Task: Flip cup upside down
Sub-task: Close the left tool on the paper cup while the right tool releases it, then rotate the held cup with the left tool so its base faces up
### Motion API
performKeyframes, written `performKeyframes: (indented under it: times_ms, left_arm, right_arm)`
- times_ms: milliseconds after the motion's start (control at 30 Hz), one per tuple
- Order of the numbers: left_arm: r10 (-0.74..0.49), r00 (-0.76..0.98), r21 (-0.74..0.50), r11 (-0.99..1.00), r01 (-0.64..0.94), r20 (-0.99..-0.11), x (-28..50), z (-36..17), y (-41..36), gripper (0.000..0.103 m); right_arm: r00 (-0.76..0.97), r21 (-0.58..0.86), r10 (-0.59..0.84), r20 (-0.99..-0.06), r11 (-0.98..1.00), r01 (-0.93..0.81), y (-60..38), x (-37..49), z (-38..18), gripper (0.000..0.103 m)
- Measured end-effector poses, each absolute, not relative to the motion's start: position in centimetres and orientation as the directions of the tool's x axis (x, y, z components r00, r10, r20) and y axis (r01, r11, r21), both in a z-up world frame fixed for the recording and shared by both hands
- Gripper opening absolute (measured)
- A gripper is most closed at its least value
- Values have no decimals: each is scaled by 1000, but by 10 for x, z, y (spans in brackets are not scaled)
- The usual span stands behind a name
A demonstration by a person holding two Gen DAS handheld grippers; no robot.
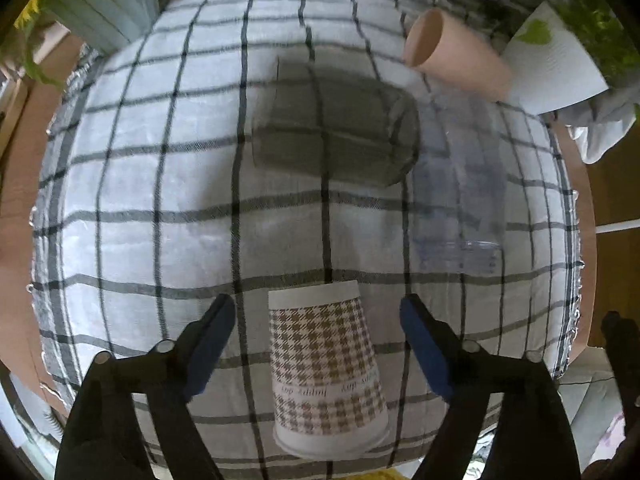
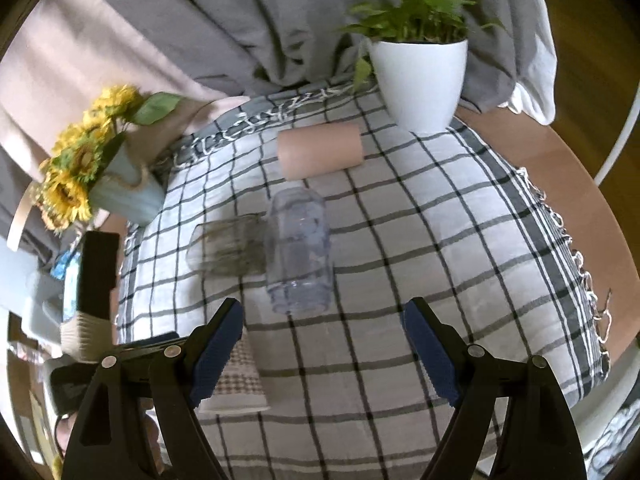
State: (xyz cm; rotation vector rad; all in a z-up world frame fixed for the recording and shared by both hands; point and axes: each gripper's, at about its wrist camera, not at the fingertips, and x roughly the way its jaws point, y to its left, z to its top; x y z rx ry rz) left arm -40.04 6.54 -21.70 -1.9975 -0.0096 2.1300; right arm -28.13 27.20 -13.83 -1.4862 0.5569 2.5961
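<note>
A houndstooth paper cup [image 1: 326, 364] stands upside down on the checked cloth [image 1: 160, 200], between the open fingers of my left gripper [image 1: 320, 344], which do not touch it. It shows partly behind my right gripper's left finger [image 2: 240, 384]. A smoky glass [image 1: 332, 128] lies on its side mid-cloth, also in the right wrist view [image 2: 224, 246]. A clear plastic cup [image 2: 298, 252] stands upside down; it is faint in the left wrist view [image 1: 460, 216]. A pink cup [image 1: 452, 54] lies on its side at the back [image 2: 320, 150]. My right gripper [image 2: 322, 352] is open and empty.
A white plant pot [image 2: 420, 80] stands at the cloth's far right corner. A blue vase of sunflowers [image 2: 120, 184] stands at the far left. The round wooden table edge [image 2: 560, 168] shows past the cloth. Grey fabric hangs behind.
</note>
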Motion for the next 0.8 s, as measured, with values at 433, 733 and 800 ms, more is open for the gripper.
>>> performKeyframes:
  times_ms: [433, 733, 800]
  left_arm:
    - [143, -54, -133, -980, -151, -988, -393, -226, 74, 54]
    - [152, -195, -119, -978, -169, -969, -361, -179, 64, 53]
    - [161, -211, -125, -977, -174, -964, -354, -171, 62, 53]
  right_arm:
    - [-503, 240, -79, -861, -934, -264, 275, -281, -145, 83]
    - [-531, 261, -105, -841, -938, -227, 274, -263, -129, 83]
    - [-538, 263, -110, -836, -940, -218, 273, -258, -126, 83]
